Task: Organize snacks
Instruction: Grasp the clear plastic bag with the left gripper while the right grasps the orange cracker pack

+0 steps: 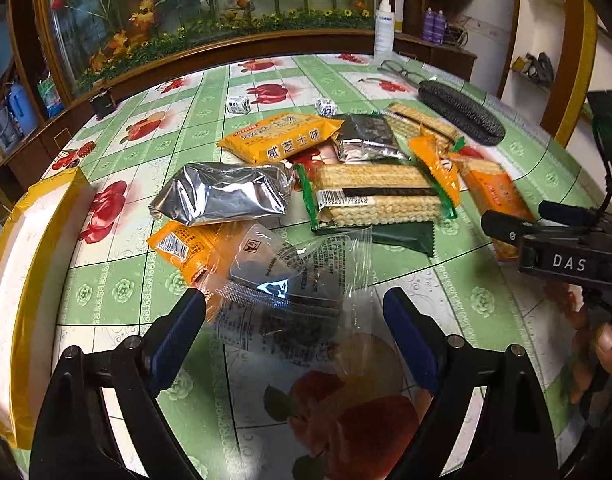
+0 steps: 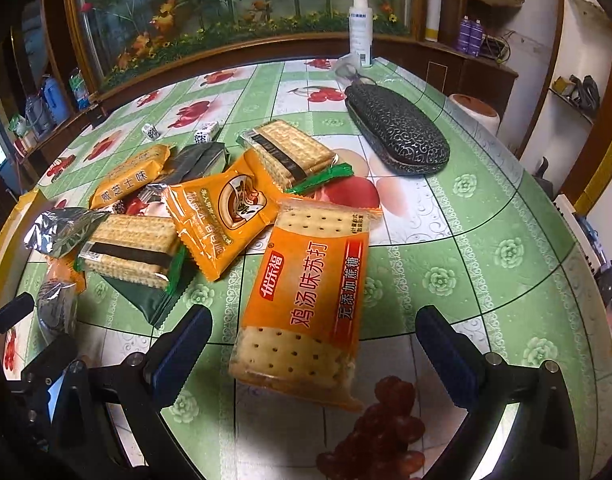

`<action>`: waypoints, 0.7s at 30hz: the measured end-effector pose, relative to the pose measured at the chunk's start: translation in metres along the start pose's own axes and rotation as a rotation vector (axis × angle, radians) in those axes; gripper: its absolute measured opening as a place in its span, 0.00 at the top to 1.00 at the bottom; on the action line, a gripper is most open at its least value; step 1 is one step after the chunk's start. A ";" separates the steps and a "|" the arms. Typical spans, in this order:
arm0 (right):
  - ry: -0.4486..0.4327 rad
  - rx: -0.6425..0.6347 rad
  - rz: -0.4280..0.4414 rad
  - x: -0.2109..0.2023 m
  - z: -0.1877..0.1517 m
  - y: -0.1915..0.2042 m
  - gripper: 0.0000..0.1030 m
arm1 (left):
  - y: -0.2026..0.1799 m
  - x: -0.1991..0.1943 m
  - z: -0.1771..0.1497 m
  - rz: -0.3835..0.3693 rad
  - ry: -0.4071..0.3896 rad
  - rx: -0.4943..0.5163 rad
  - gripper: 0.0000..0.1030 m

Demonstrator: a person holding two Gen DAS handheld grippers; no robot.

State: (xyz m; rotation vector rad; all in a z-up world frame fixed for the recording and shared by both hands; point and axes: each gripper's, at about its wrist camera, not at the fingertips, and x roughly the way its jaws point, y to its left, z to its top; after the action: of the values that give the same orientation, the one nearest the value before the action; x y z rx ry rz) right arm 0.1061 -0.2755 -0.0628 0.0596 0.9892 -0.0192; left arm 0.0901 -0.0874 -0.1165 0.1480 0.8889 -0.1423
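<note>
Several snack packs lie in a loose pile on the table. My left gripper [image 1: 293,310] is open, its fingers either side of a clear-wrapped dark cookie pack [image 1: 289,292] that touches an orange pack [image 1: 185,246]. A silver foil pack [image 1: 221,194], a green-edged cracker pack [image 1: 376,200] and a yellow cheese cracker pack [image 1: 279,136] lie beyond. My right gripper [image 2: 314,328] is open around an orange soda cracker pack [image 2: 306,300]. An orange cookie pack [image 2: 217,216] and two green-edged cracker packs [image 2: 133,250] [image 2: 289,152] lie further off.
A yellow-taped white box [image 1: 33,248] stands at the table's left edge. A black glasses case [image 2: 398,128], glasses [image 1: 402,72], a white spray bottle [image 2: 361,28] and two small dice [image 1: 237,104] sit at the back. The table edge curves away on the right.
</note>
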 end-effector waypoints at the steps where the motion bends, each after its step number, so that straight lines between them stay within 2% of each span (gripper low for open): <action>1: 0.005 0.000 0.002 0.003 0.000 0.000 0.00 | -0.001 0.003 0.000 0.002 0.013 0.003 0.12; 5: 0.023 -0.002 0.006 0.010 0.000 0.001 0.02 | -0.003 0.012 -0.001 0.038 0.037 0.020 0.13; 8: 0.015 -0.003 0.009 0.010 0.001 0.001 0.05 | -0.002 0.012 -0.002 0.055 0.028 0.024 0.24; 11: 0.011 -0.014 -0.012 0.011 0.003 0.002 0.13 | 0.000 0.010 -0.002 0.041 0.019 0.021 0.28; 14: -0.006 -0.021 -0.014 0.008 0.004 0.001 0.34 | 0.006 0.005 -0.002 0.020 0.001 0.004 0.36; 15: -0.012 -0.025 -0.025 0.007 0.004 0.000 0.44 | 0.008 0.004 -0.002 0.007 -0.003 -0.005 0.38; 20: -0.018 -0.008 0.017 0.000 -0.001 -0.006 0.45 | 0.020 -0.010 -0.006 -0.044 -0.036 -0.035 0.47; 21: -0.020 -0.006 0.027 -0.002 -0.002 -0.007 0.45 | 0.022 -0.014 -0.007 -0.052 -0.046 -0.039 0.55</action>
State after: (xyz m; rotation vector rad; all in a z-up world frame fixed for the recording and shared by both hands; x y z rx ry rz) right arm 0.1030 -0.2824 -0.0628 0.0675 0.9683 0.0078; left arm 0.0801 -0.0639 -0.1087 0.0853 0.8496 -0.1764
